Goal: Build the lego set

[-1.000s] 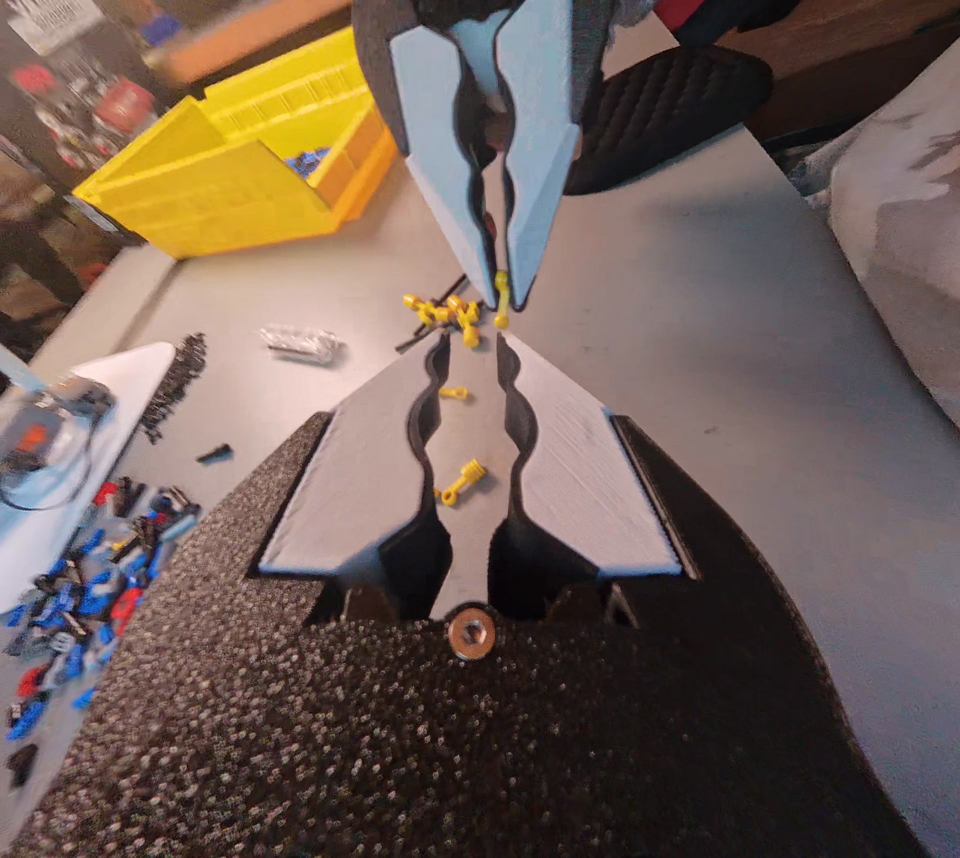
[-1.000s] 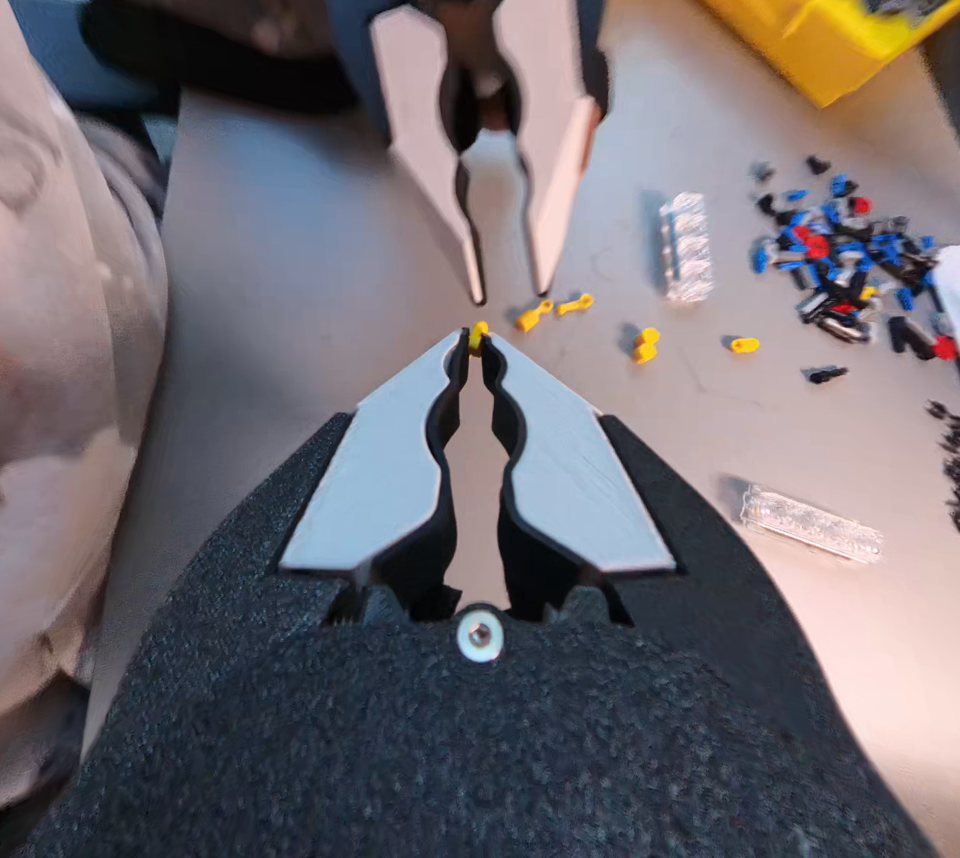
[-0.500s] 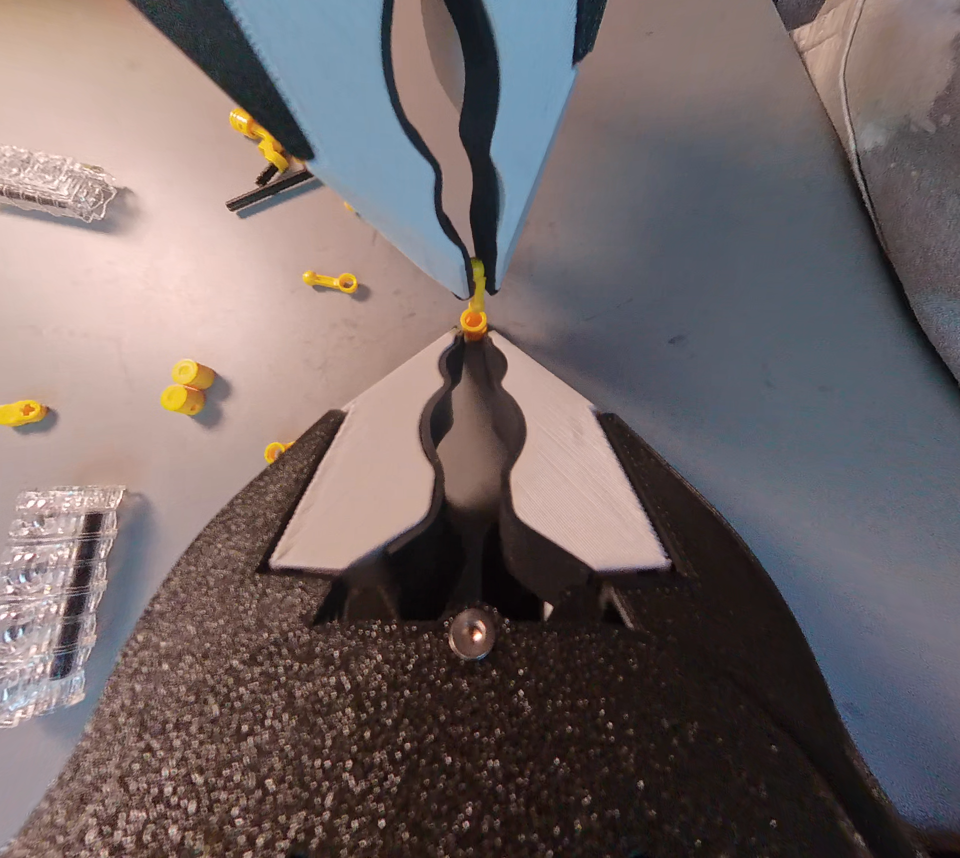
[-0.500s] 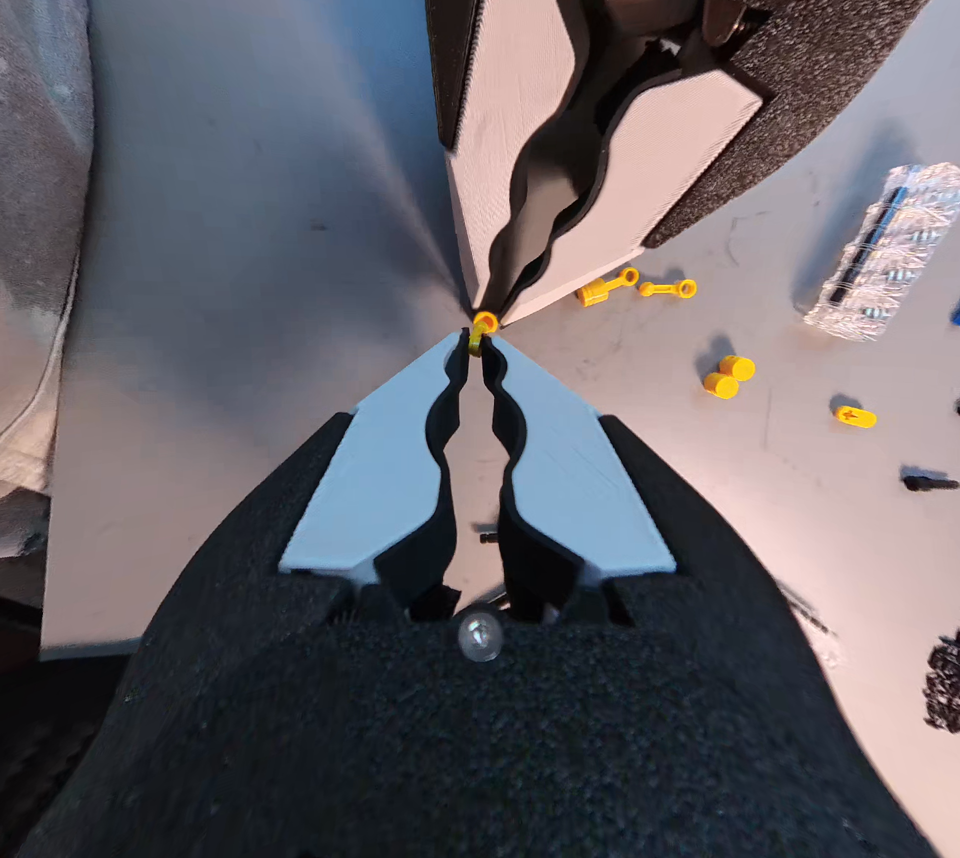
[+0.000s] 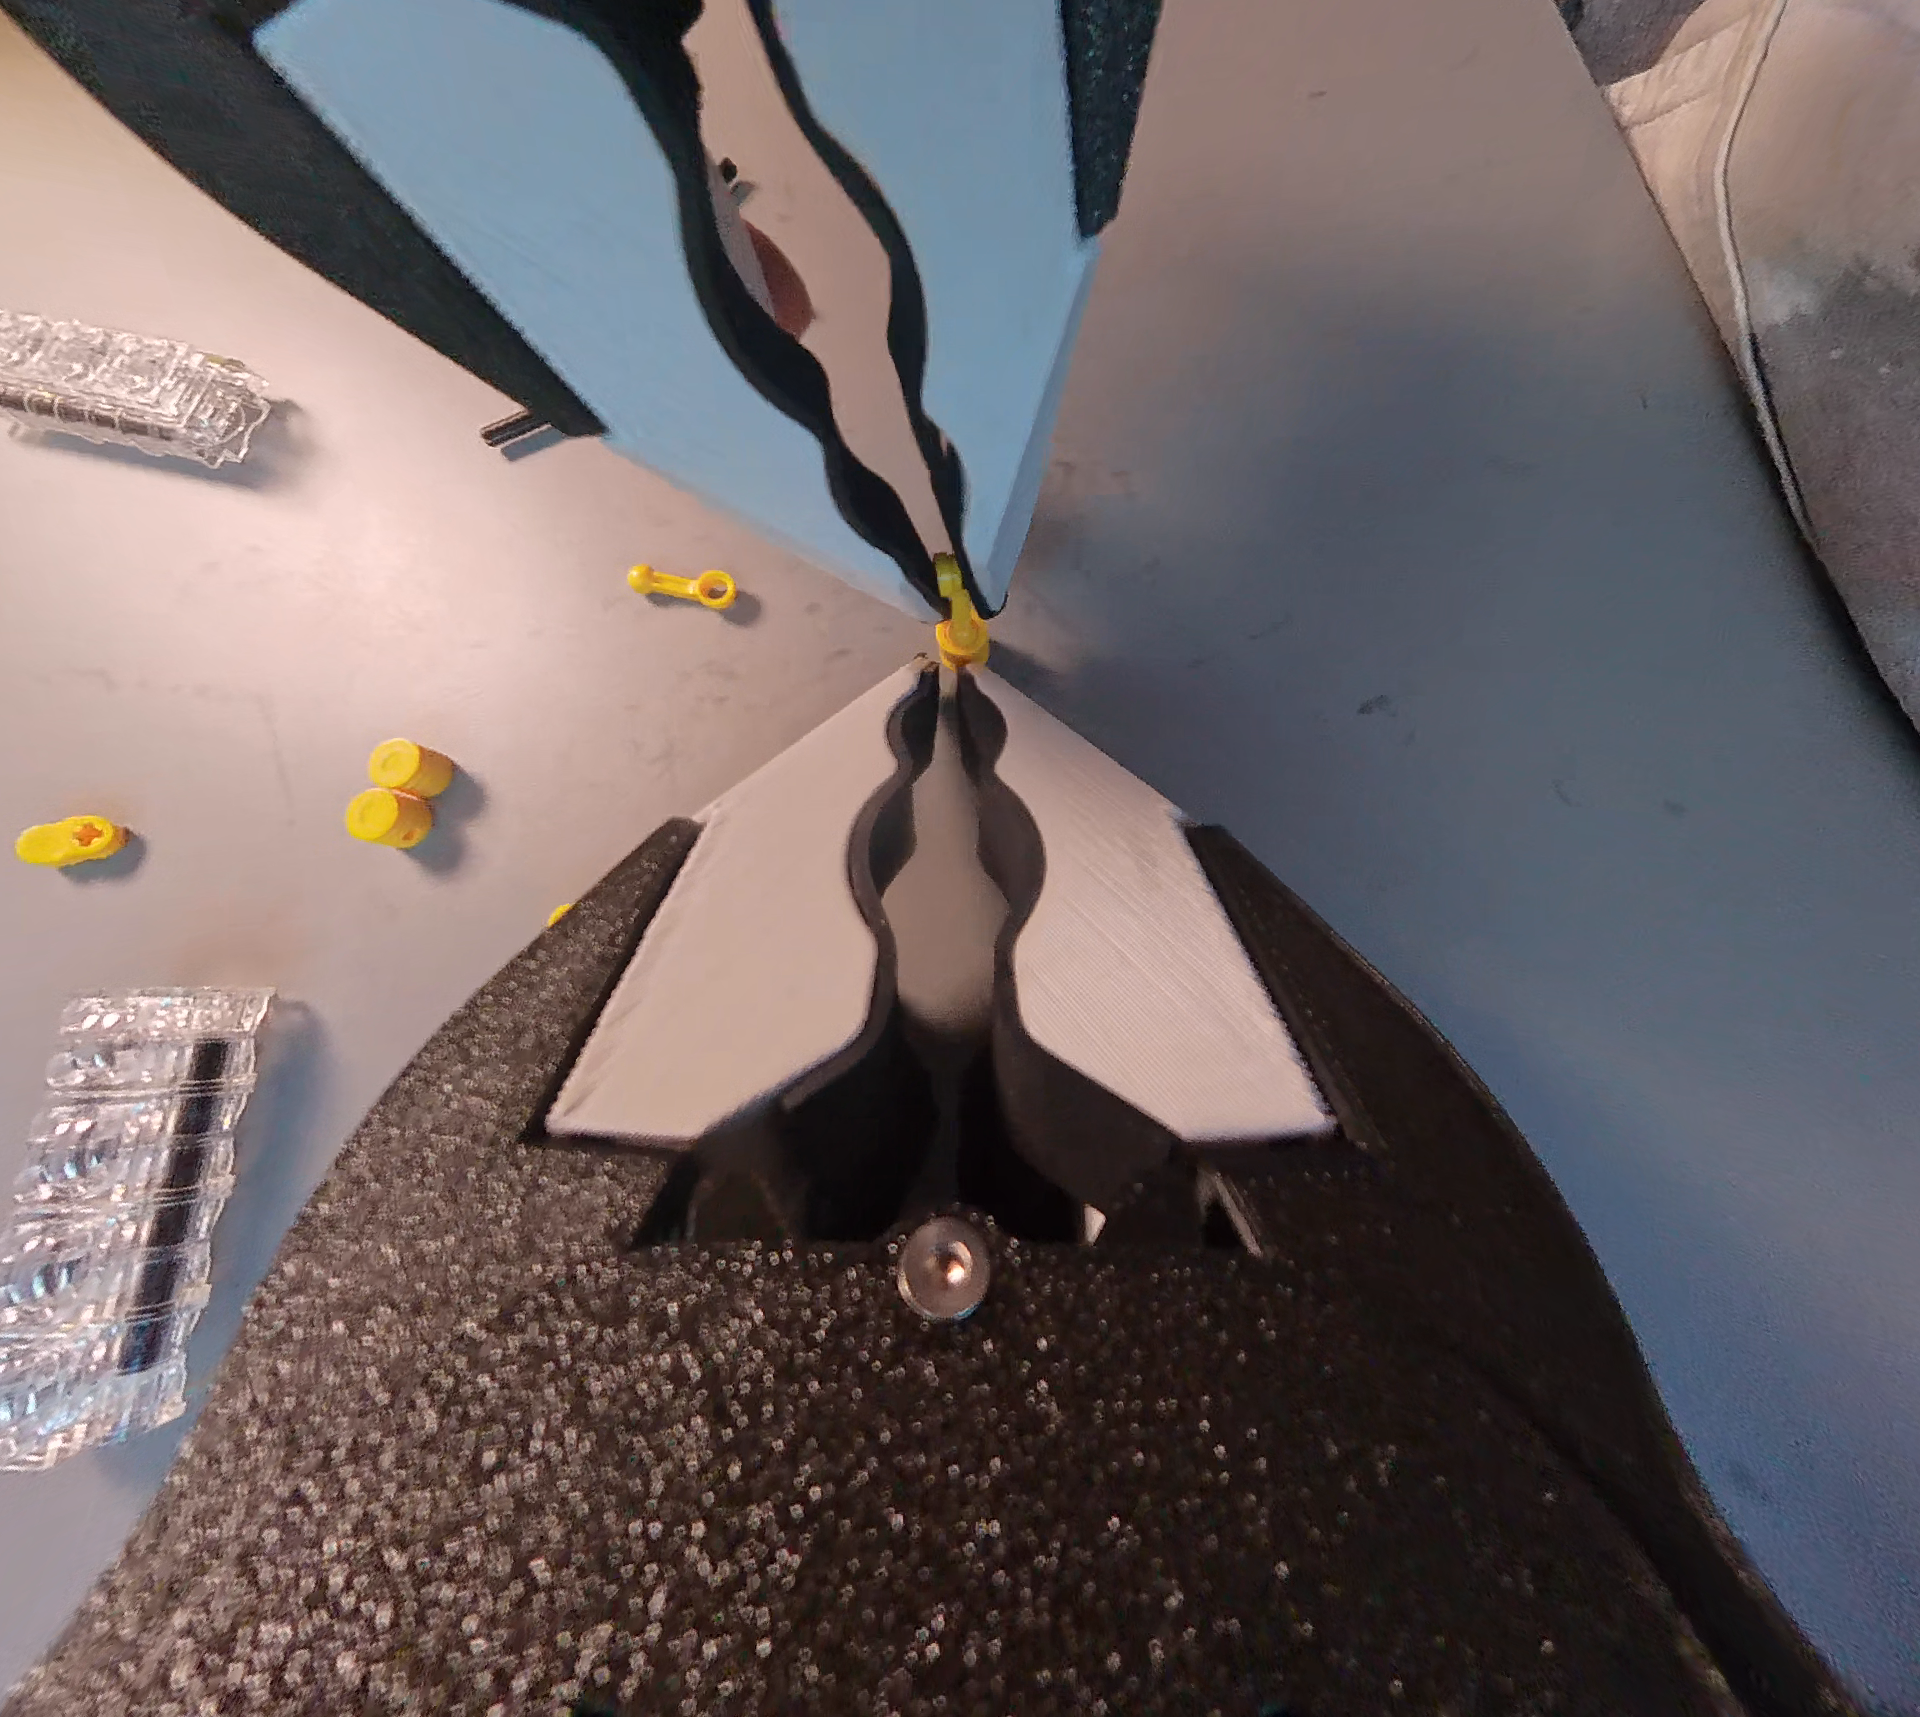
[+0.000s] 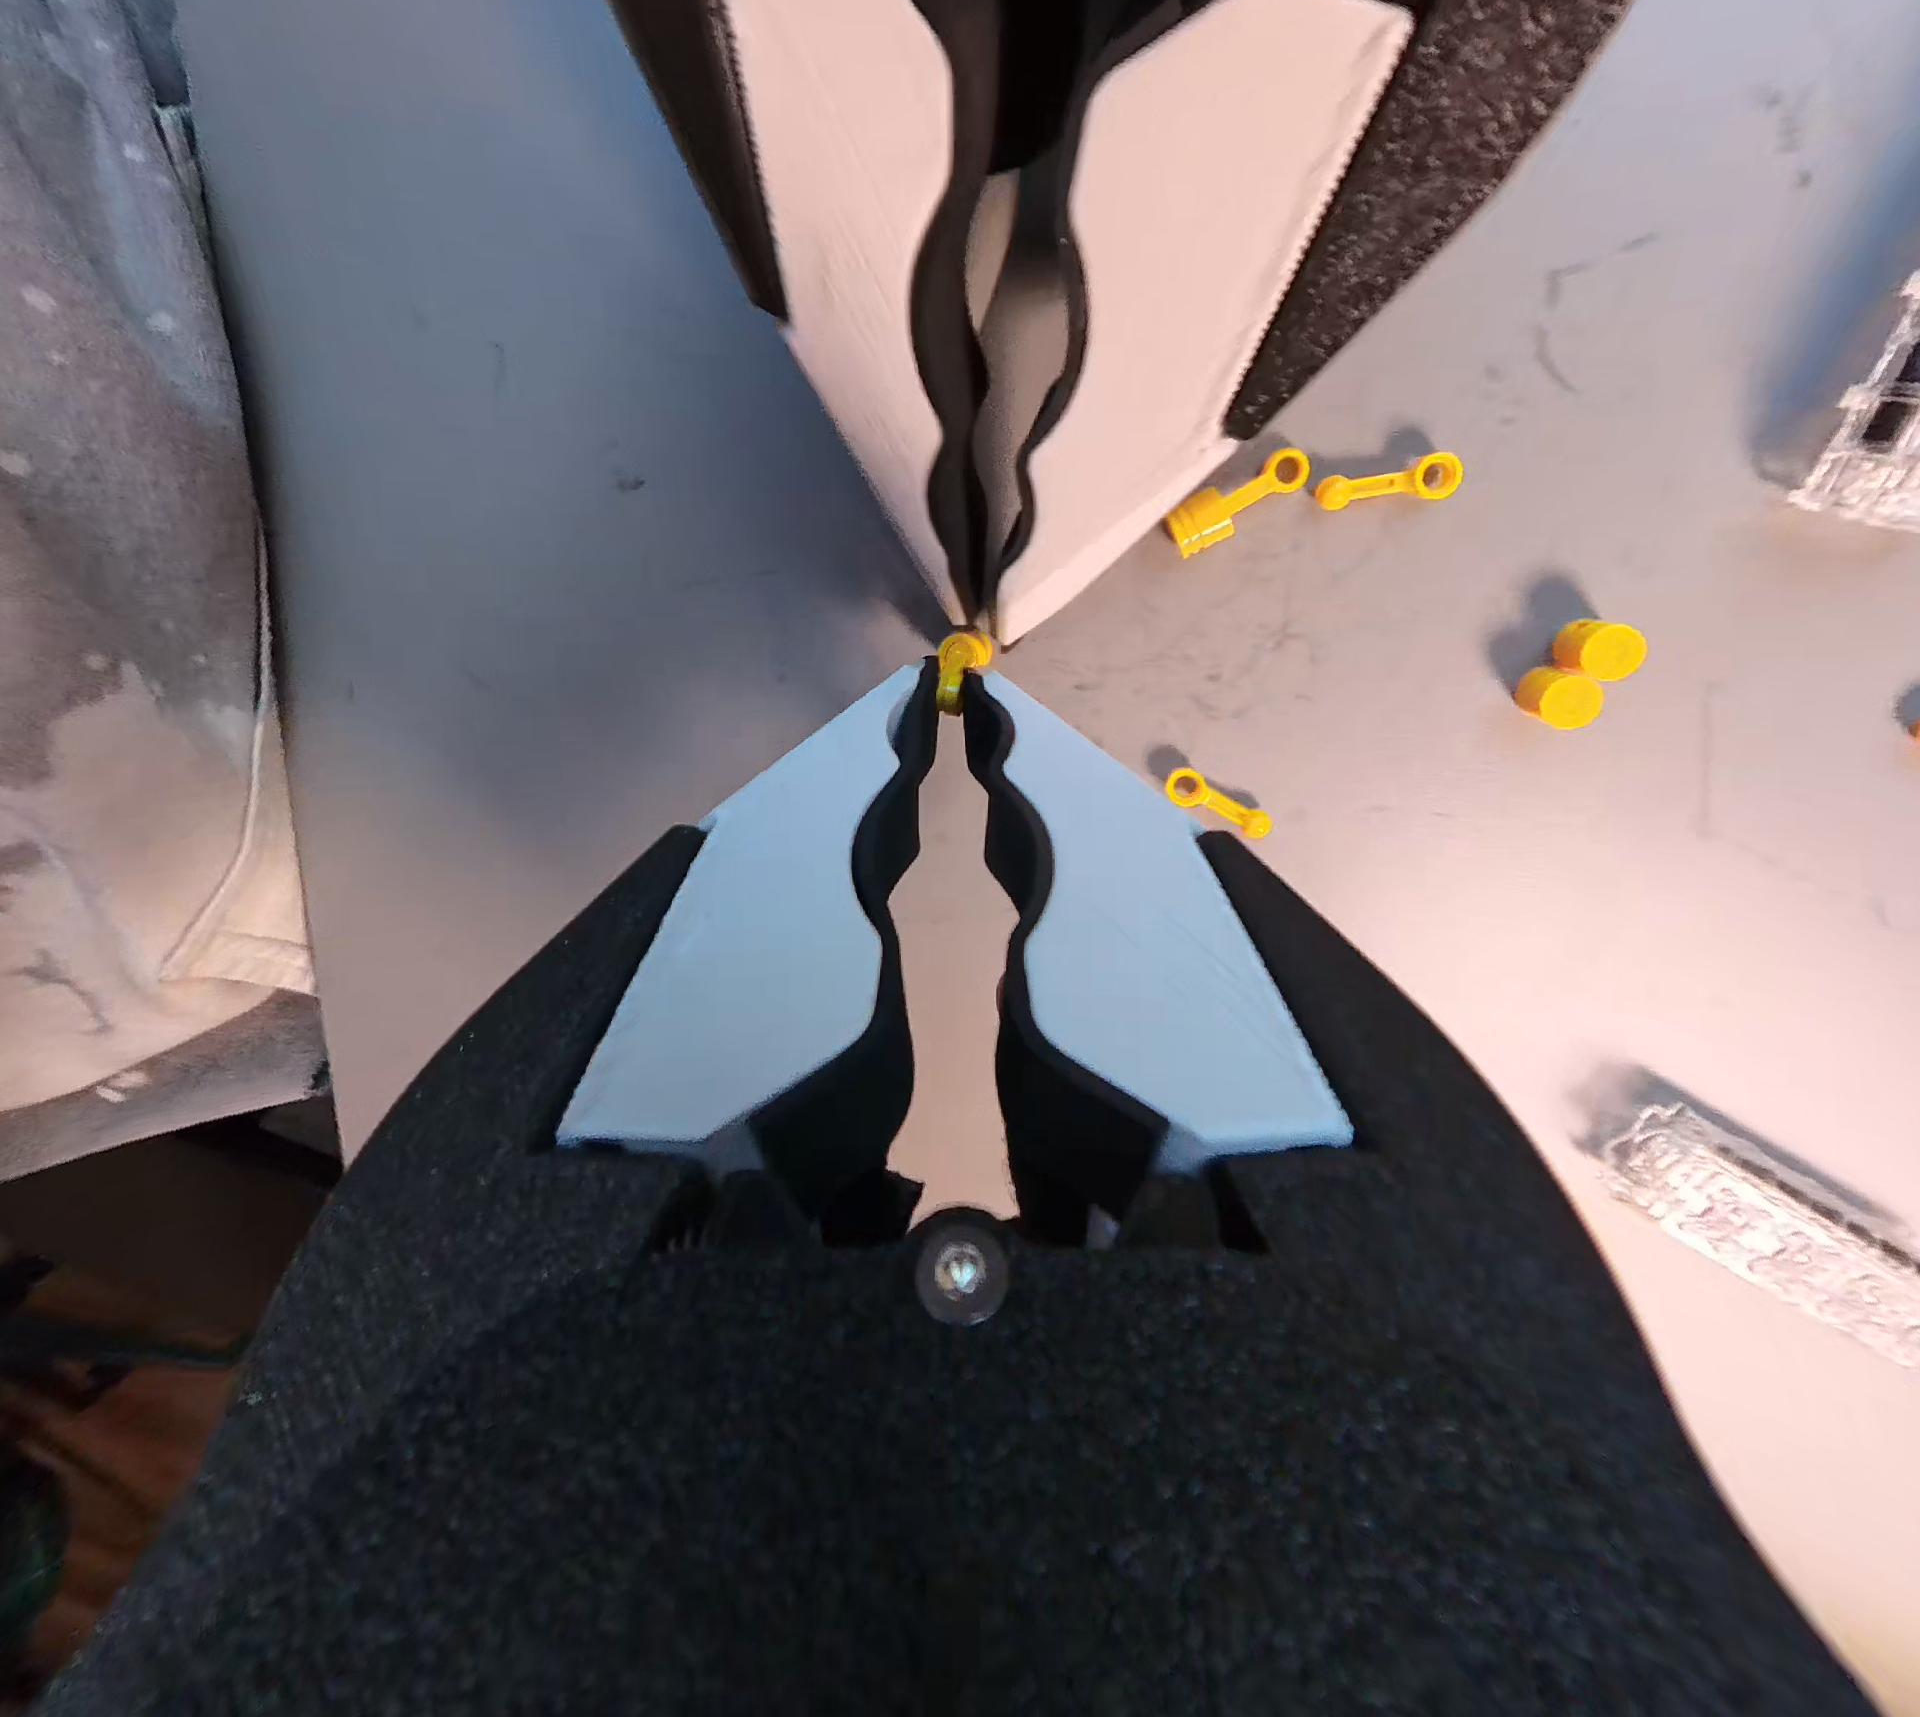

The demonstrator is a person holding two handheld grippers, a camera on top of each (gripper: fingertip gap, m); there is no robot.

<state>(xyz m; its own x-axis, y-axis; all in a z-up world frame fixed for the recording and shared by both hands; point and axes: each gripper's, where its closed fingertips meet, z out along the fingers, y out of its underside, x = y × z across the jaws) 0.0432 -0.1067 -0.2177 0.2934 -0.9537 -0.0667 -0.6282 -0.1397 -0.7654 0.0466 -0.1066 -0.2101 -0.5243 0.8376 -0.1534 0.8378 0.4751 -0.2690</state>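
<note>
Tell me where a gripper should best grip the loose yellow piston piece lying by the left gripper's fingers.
Probably across the thin rod of the yellow piston piece, between its ribbed head and ring end, coming from above. It lies flat on the grey table, rod exposed; the neighbouring yellow rod sits close beside its ring end.

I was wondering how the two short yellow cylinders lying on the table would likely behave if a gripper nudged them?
The two yellow cylinders lie on their round sides on the smooth grey table, so they would probably roll. They are small and look like hard plastic: likely light and stiff. They seem to touch, so nudging one may shift both.
</note>
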